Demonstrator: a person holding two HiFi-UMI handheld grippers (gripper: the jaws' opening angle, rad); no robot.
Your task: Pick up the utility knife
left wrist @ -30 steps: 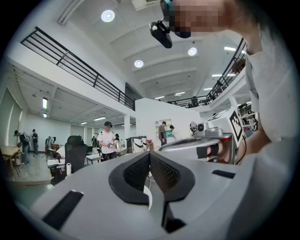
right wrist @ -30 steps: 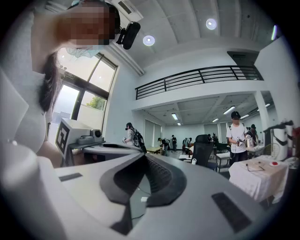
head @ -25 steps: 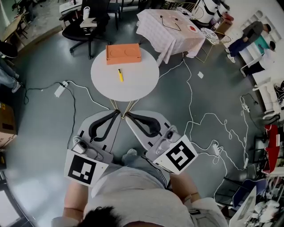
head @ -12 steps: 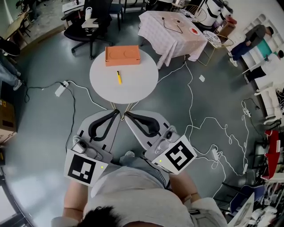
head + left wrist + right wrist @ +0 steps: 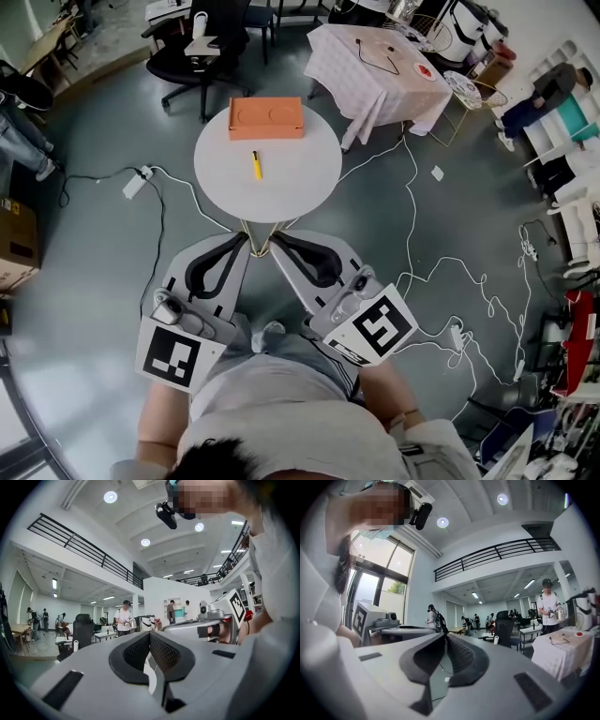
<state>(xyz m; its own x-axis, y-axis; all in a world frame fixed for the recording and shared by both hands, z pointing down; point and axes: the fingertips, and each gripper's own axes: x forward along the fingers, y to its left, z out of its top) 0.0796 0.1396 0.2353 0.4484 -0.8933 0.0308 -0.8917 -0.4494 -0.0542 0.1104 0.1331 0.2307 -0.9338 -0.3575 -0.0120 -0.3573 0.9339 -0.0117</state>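
- A slim yellow utility knife (image 5: 255, 164) lies mid-top on the round white bench (image 5: 300, 178), well beyond both claws.
- The left claw (image 5: 247, 240) and right claw (image 5: 276, 241) are pinched together, empty, just short of the bench.
- A flat orange box (image 5: 266, 118) sits at the bench's far edge, its contents hidden.

The round table (image 5: 305, 178) in the upper middle of the head view lies open from its near edge up to the utility knife (image 5: 255, 164). The orange box (image 5: 266, 118) blocks the far edge, just beyond it. An office chair (image 5: 202, 47) stands behind at upper left and a cloth-covered table (image 5: 375, 70) at upper right. Cables (image 5: 411, 211) trail across the floor at right.
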